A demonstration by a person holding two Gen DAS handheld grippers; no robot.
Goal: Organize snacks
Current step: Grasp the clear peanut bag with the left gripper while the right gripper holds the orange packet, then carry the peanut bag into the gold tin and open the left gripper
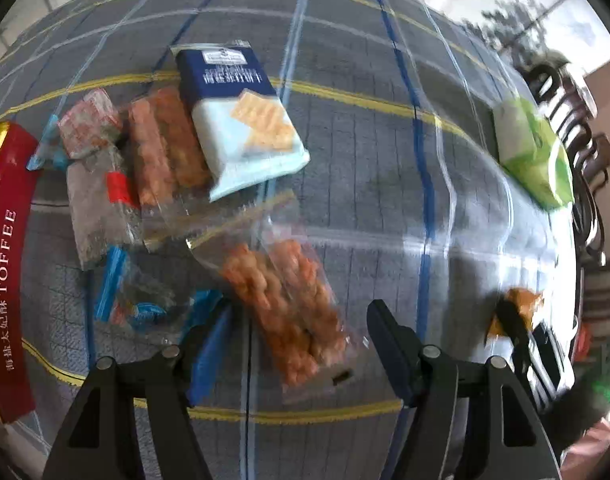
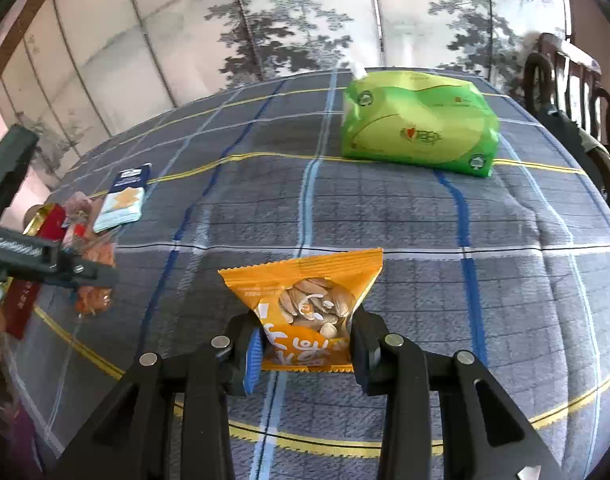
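My left gripper (image 1: 295,332) is open, its fingers either side of a clear pack of orange fried snacks (image 1: 283,312) lying on the plaid cloth. Beyond it lie a second orange snack pack (image 1: 167,148), a blue-and-white cracker pack (image 1: 241,120), small wrapped candies (image 1: 89,124) and a red toffee box (image 1: 7,272) at the left edge. My right gripper (image 2: 305,344) is shut on an orange sunflower-seed packet (image 2: 305,312), held just above the cloth. The left gripper (image 2: 85,272) shows at the left of the right wrist view, over the snack pile.
A green tissue pack (image 2: 419,124) sits at the far right of the table; it also shows in the left wrist view (image 1: 535,152). Dark wooden chairs (image 2: 565,80) stand past the right edge. A painted screen wall (image 2: 265,20) is behind the table.
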